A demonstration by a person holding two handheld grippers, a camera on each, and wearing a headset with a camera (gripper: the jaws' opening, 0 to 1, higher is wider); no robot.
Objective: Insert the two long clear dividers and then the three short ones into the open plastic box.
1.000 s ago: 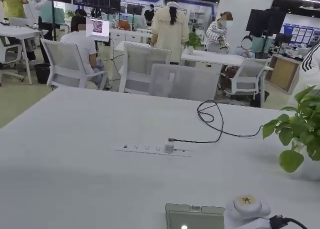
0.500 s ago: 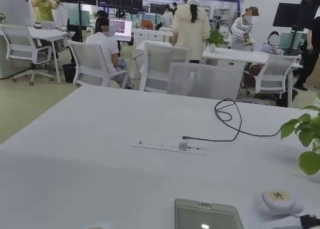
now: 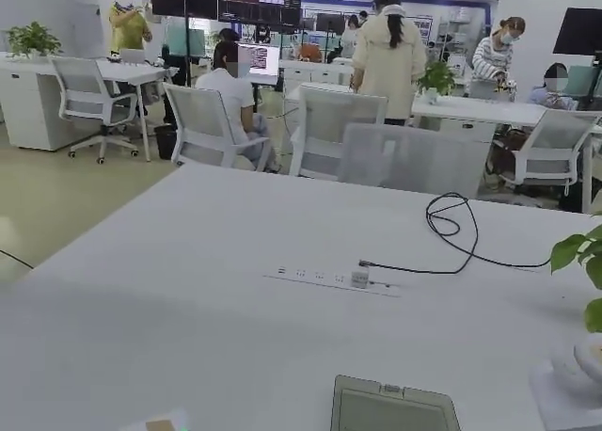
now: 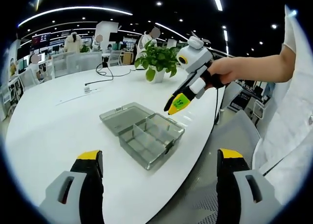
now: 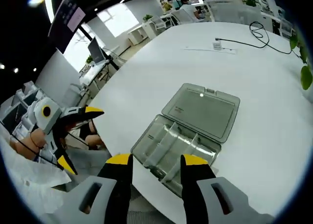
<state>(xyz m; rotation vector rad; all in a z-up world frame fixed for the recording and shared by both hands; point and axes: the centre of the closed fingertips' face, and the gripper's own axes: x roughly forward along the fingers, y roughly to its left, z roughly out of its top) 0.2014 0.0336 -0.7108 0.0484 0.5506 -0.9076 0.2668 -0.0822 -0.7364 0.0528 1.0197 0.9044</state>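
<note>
Head view panned left; box unmoved on desk. Left tongs, right tongs apart, empty; dividers look seated already.

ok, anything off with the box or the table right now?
Nothing spilled or damaged. The plastic box sits open close to the table's near edge, lid flat; its dividers look upright.

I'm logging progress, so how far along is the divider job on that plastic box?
Done: clear dividers already stand in the open box, splitting it into compartments; their exact count is unclear. In hand: nothing, the left gripper and right gripper are both open and empty. Left: probably nothing except confirming all five are seated.
</note>
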